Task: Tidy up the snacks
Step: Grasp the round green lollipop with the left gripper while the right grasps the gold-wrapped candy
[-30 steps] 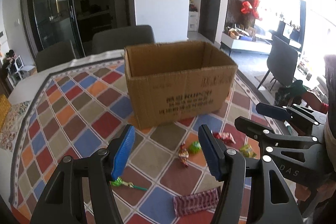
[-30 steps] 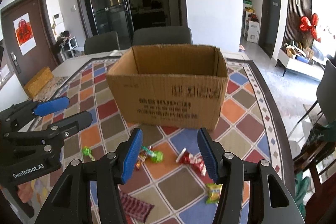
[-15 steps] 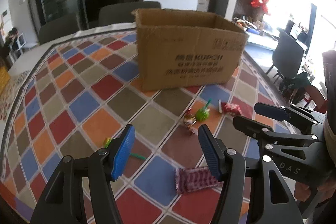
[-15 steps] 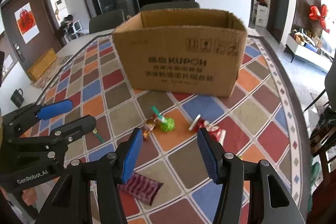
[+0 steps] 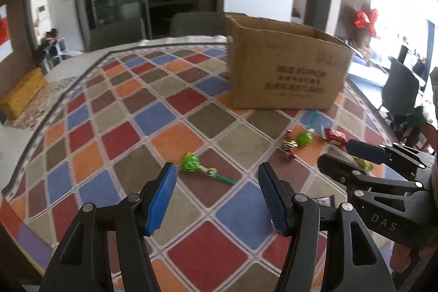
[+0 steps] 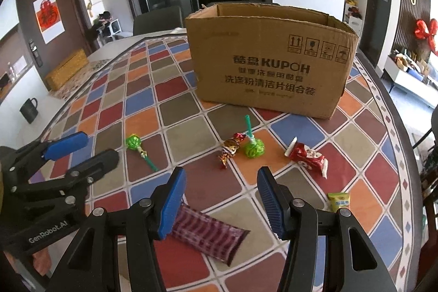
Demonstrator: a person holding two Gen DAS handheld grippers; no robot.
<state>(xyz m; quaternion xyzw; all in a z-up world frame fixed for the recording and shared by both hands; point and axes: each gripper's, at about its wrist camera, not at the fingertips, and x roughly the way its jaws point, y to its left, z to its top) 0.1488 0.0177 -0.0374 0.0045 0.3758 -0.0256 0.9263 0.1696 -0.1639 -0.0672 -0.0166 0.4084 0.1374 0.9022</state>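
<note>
Left gripper (image 5: pixel 216 188): we see its jaws spread wide with nothing between them, hovering above the tabletop; the near green lollipop lies just ahead of its left blue pad.
Right gripper (image 6: pixel 220 189): we note its jaws wide apart too, gripping nothing, held over the tabletop; the striped packet lies just below its left pad.
Tabletop (image 6: pixel 180 136): covered by a cloth of red, blue, orange, brown and grey diamonds.
Cardboard box (image 6: pixel 269 67): open-topped, upright, at the far side of the tabletop, printed "KUPOH"; we cannot see its inside.
Left green lollipop (image 6: pixel 133 142): lies flat, well left of the other sweets, green stick pointing toward the grippers; apart from everything else.
Second green lollipop (image 6: pixel 254 149): lies in front of the box, stick pointing toward the box.
Gold-and-red wrapped candy (image 6: pixel 229 149): just beside the second lollipop, on its left; we cannot tell whether they touch.
Red snack packet (image 6: pixel 308 156): lies flat to the right of the second lollipop, near but apart.
Small yellow packet (image 6: pixel 339 201): nearer the tabletop's right rim, beside the right gripper's right finger.
Striped maroon packet (image 6: pixel 210 236): closest to us, flat, partly hidden by the right gripper.
Surroundings: a dark mug (image 6: pixel 28 109) and a yellow box (image 6: pixel 67 69) sit on the pale surface beyond the cloth's left edge.
</note>
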